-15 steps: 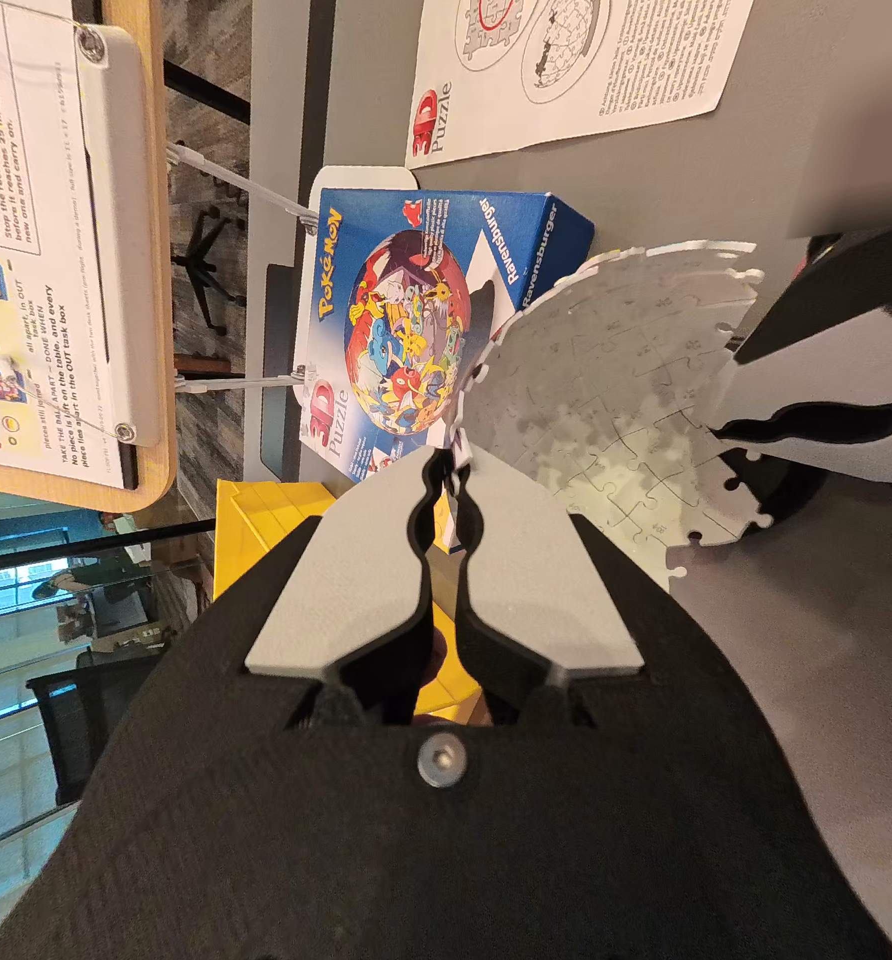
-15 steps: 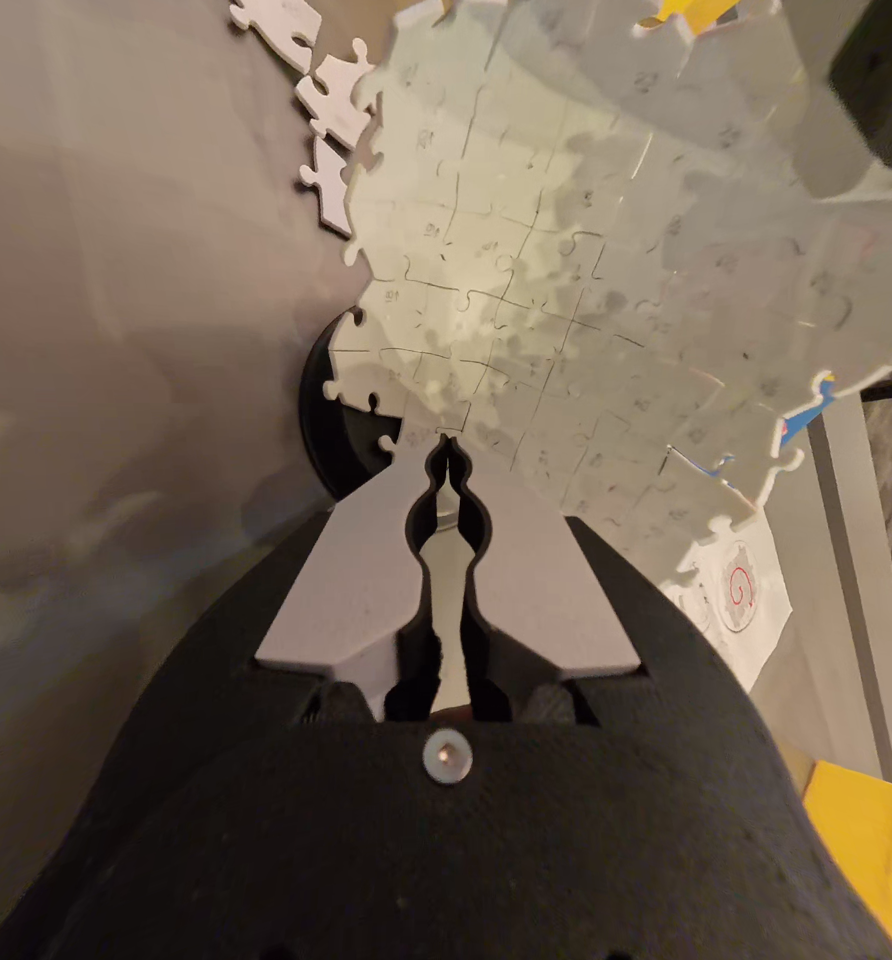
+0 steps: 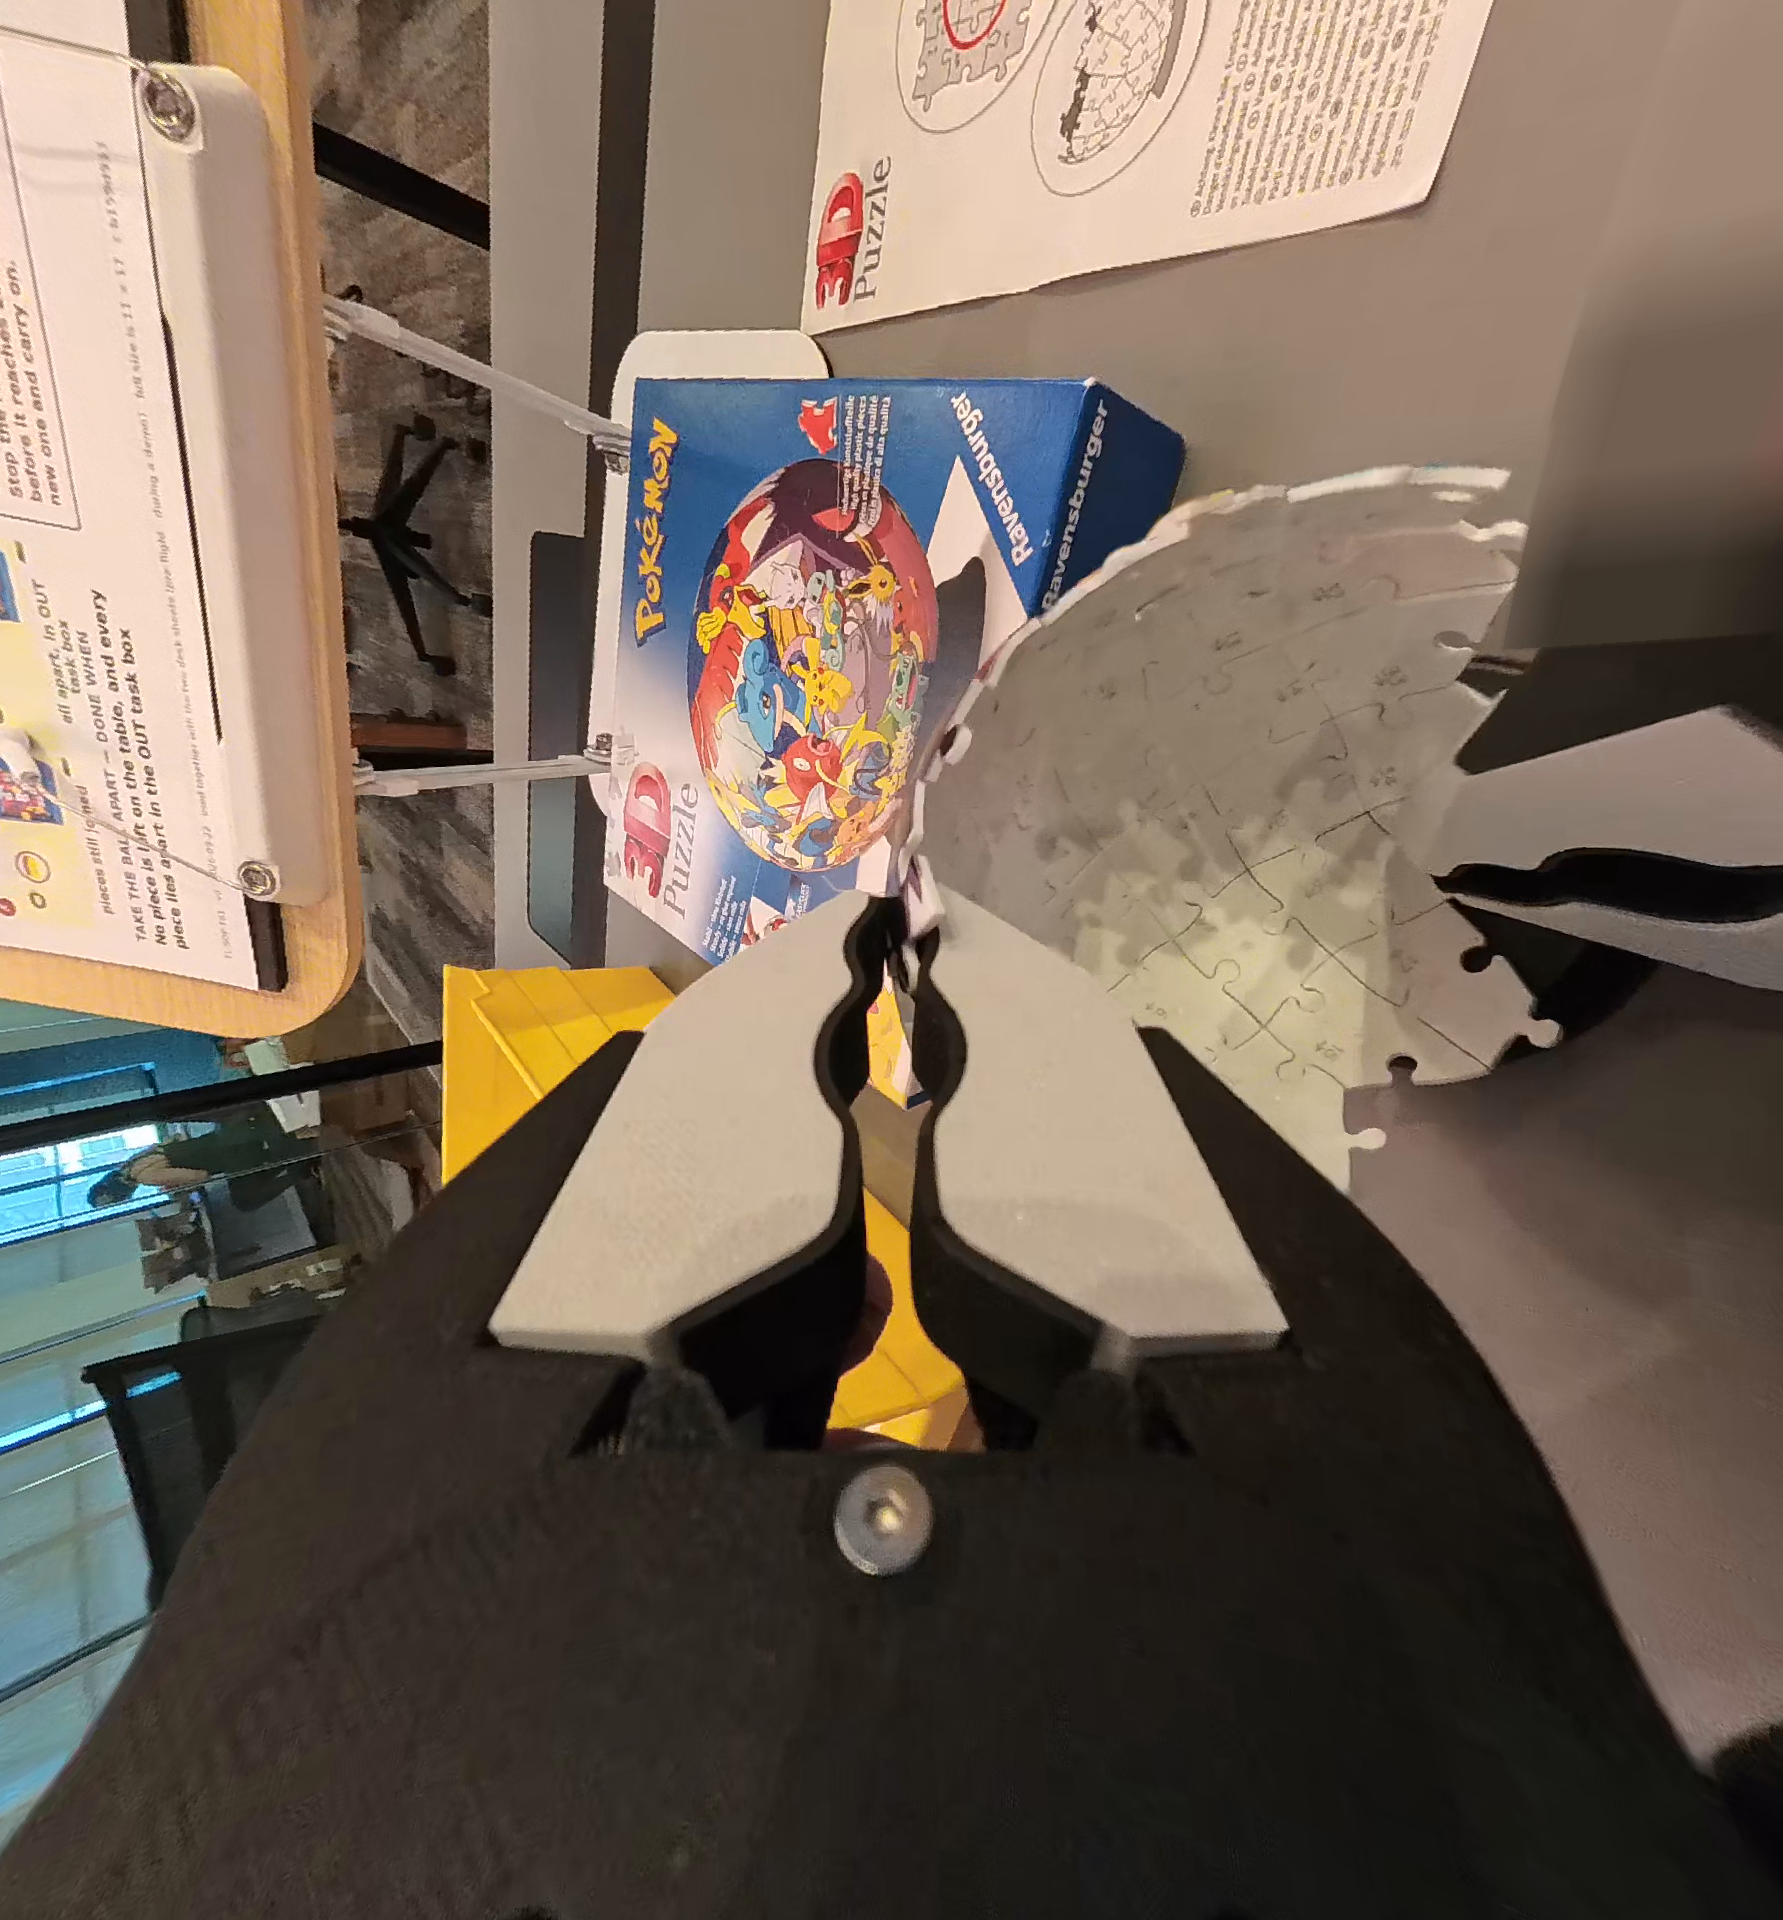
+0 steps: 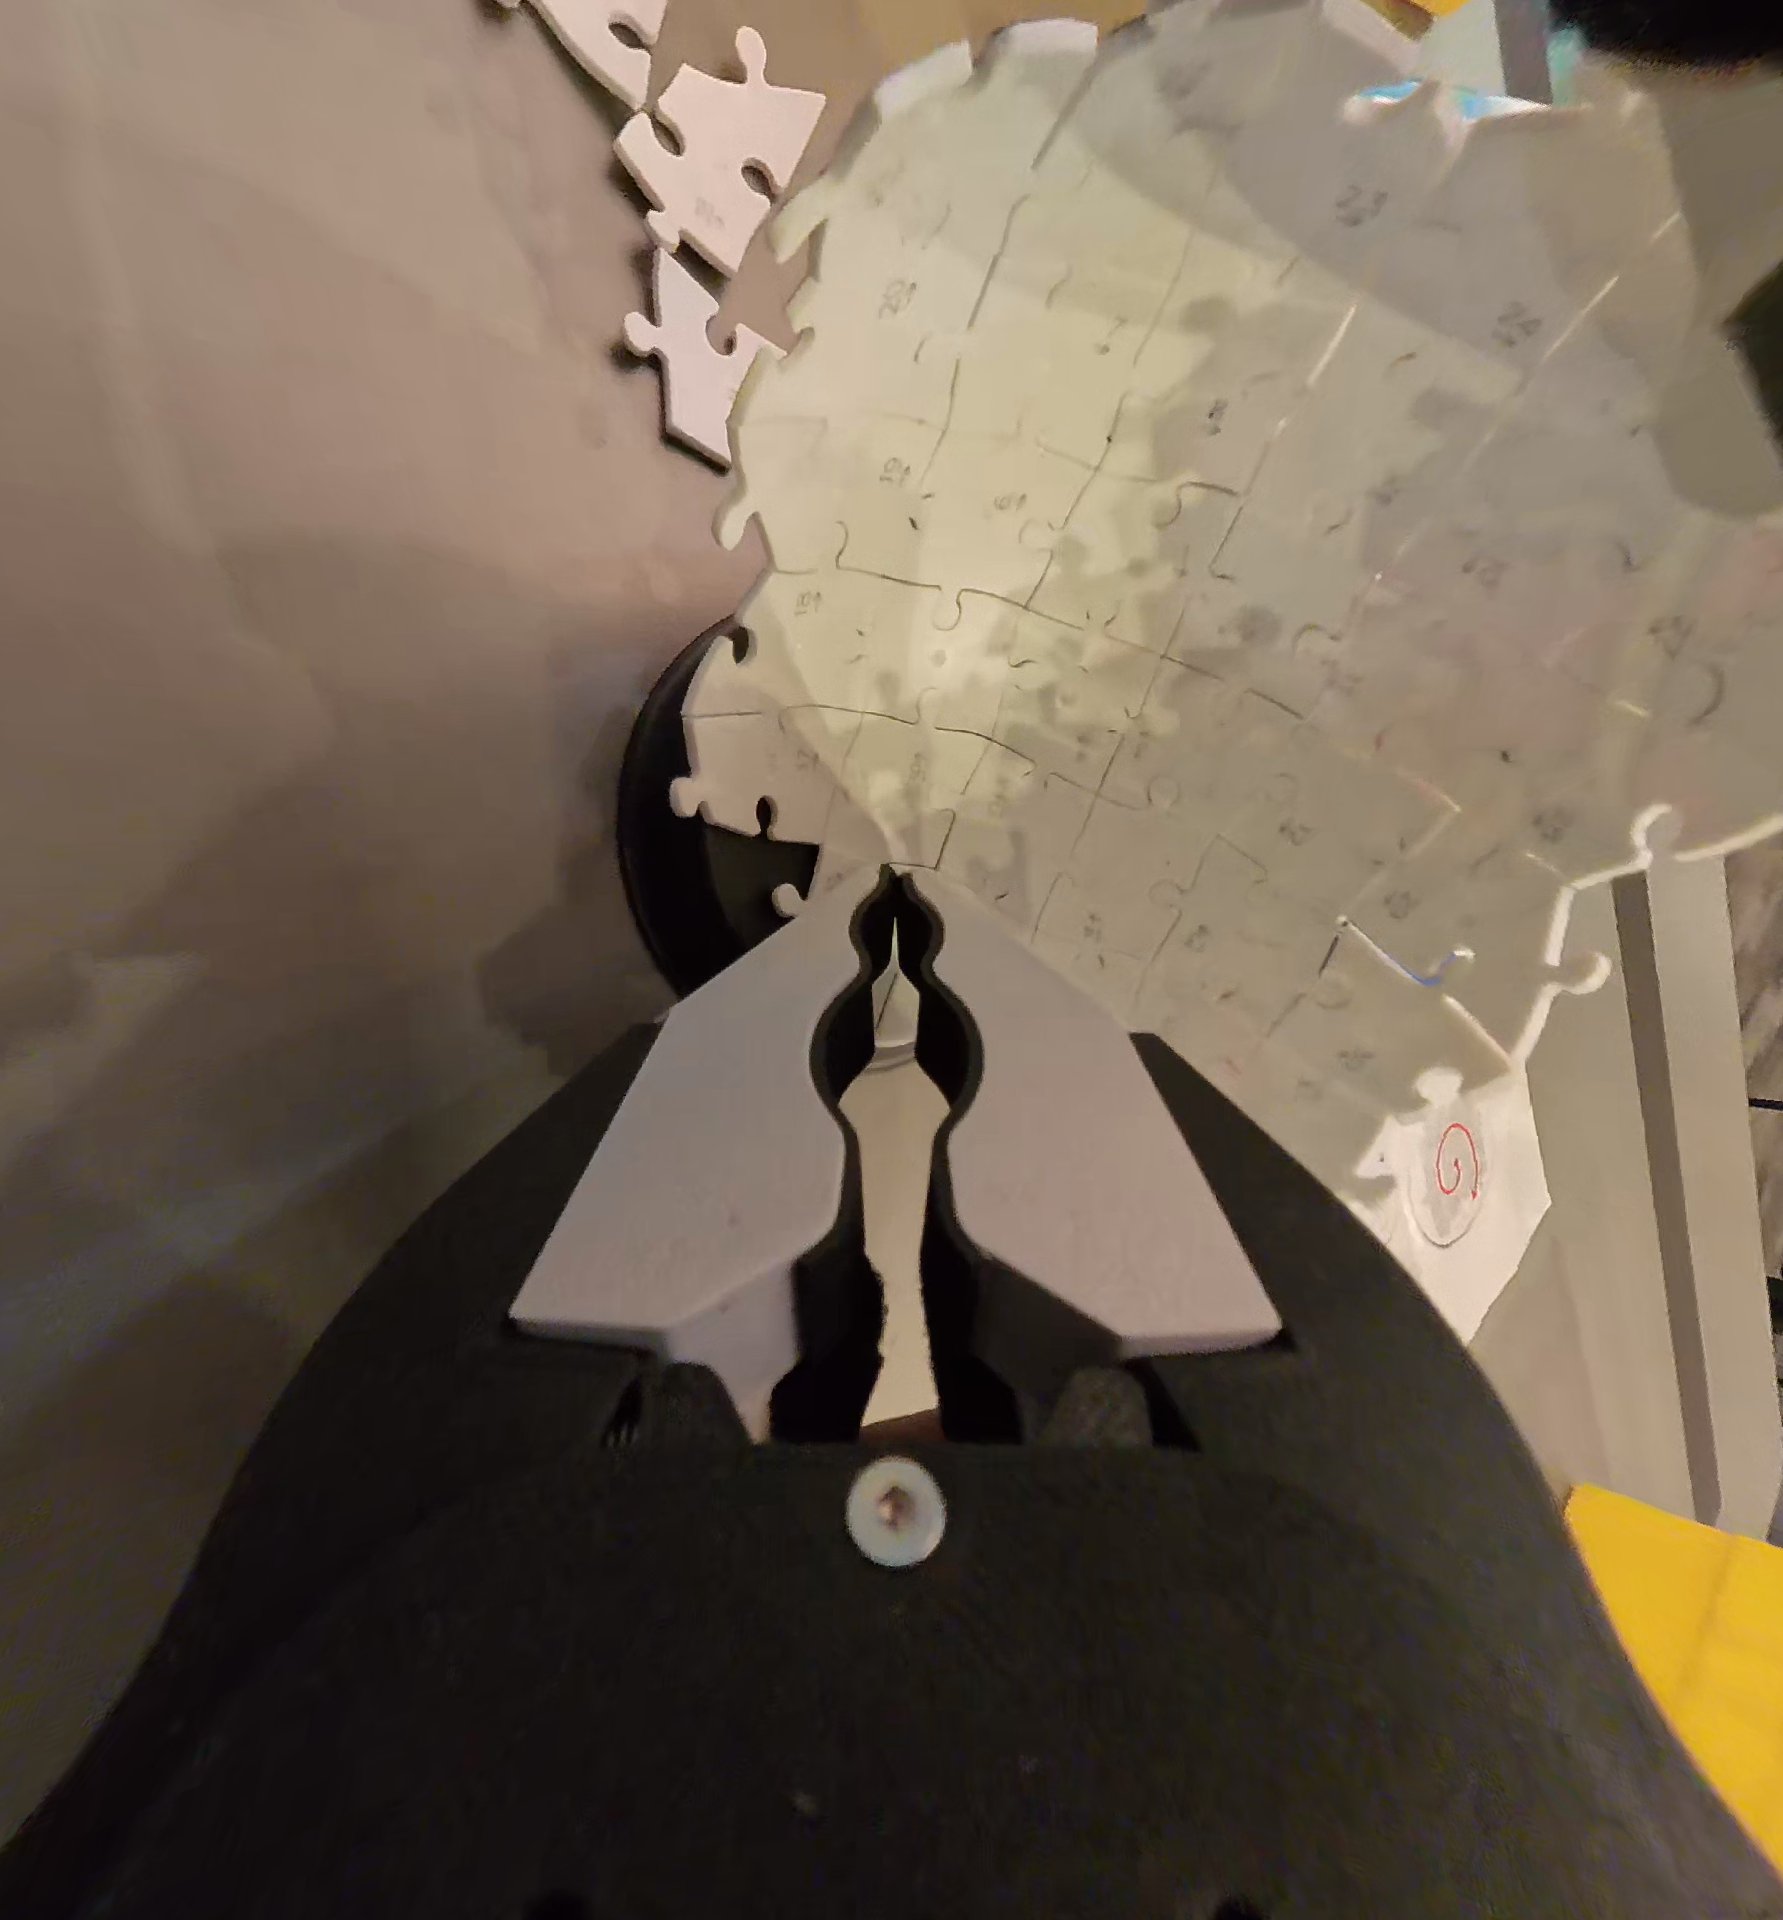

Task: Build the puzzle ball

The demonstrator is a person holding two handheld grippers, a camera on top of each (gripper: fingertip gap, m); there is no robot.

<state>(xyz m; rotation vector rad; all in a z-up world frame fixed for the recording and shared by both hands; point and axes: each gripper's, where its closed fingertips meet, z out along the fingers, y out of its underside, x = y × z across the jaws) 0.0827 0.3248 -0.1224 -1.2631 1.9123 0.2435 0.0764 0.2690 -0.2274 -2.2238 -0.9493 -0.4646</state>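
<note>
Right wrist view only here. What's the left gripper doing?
Observer: The left gripper is shut on the edge of the puzzle shell, on the side opposite yours.
Operator: What's behind the shell?
Observer: A blue box with a picture of the finished ball stands just past the left gripper's tips.
Operator: Anything else that way?
Observer: A wooden board with a printed page stands farther off.

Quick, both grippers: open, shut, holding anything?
Left gripper: shut on a small puzzle piece at the edge of the curved grey puzzle shell.
Right gripper: shut on that shell's edge.
</note>
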